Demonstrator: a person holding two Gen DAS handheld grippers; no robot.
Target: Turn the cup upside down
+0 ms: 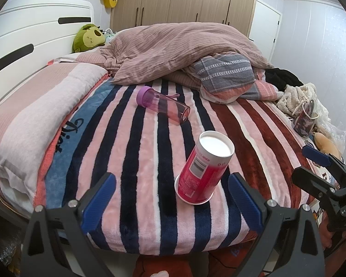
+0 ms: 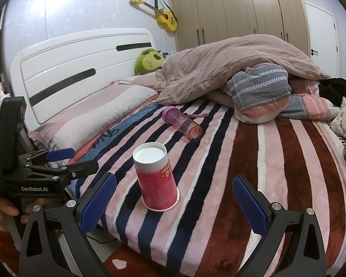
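A red paper cup (image 1: 201, 170) stands upside down on the striped blanket, its white base up and its rim on the fabric; it also shows in the right wrist view (image 2: 155, 177). My left gripper (image 1: 171, 199) is open and empty, its blue pads either side of and just short of the cup. My right gripper (image 2: 174, 202) is open and empty, the cup between and slightly beyond its pads. The right gripper shows at the right edge of the left view (image 1: 320, 164), and the left gripper at the left of the right view (image 2: 60, 159).
A purple lidded bottle (image 1: 163, 105) lies on its side farther up the blanket (image 1: 138, 161), also in the right wrist view (image 2: 182, 124). A heaped duvet (image 1: 177, 48) and pillows lie behind. A bag (image 1: 305, 117) and clothes sit at the right. The bed's front edge is just below the grippers.
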